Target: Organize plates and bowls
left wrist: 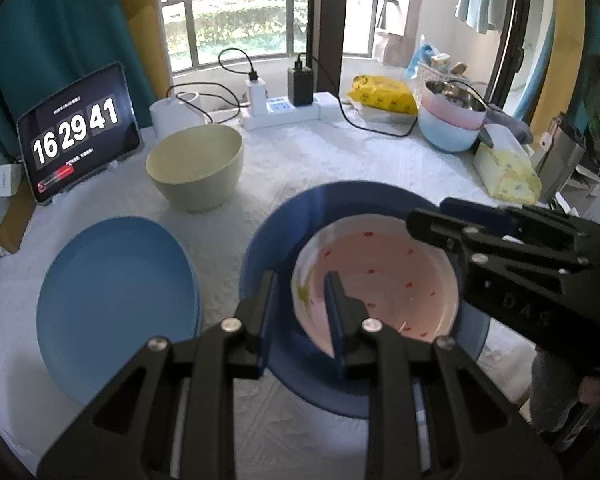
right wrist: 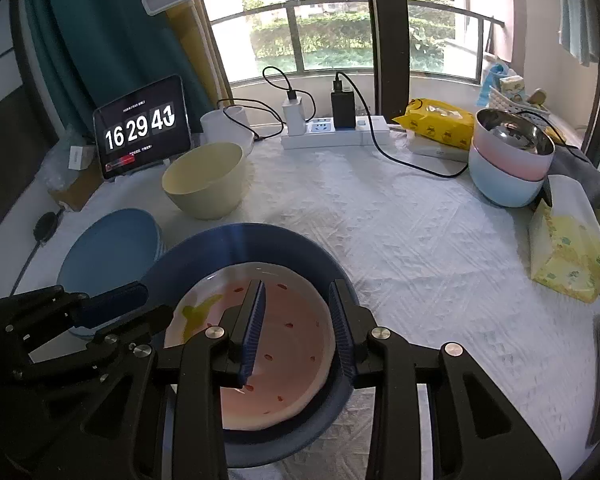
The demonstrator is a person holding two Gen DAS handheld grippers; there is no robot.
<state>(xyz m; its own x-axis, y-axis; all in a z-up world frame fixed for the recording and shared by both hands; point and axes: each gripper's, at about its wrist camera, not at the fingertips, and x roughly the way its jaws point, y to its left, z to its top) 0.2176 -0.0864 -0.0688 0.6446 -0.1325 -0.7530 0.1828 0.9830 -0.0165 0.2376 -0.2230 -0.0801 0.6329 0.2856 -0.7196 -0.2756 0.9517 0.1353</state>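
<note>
My right gripper (right wrist: 296,320) jaws stand apart around the pink plate's (right wrist: 292,360) rim; left gripper (left wrist: 300,312) narrow, gripping nothing—I'd lift clear gently.

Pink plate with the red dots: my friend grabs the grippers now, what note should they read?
Left gripper: straddles the pink plate at its left rim; grip unclear.
Right gripper: open, straddling the right rim.
Things: pink plate sits in the dark blue plate; light blue plates to the left; cream bowl behind; stacked bowls far right.
Done: pink plate nested, apparently.
Left: probably withdraw both grippers, then sort the cream bowl and plates.
</note>
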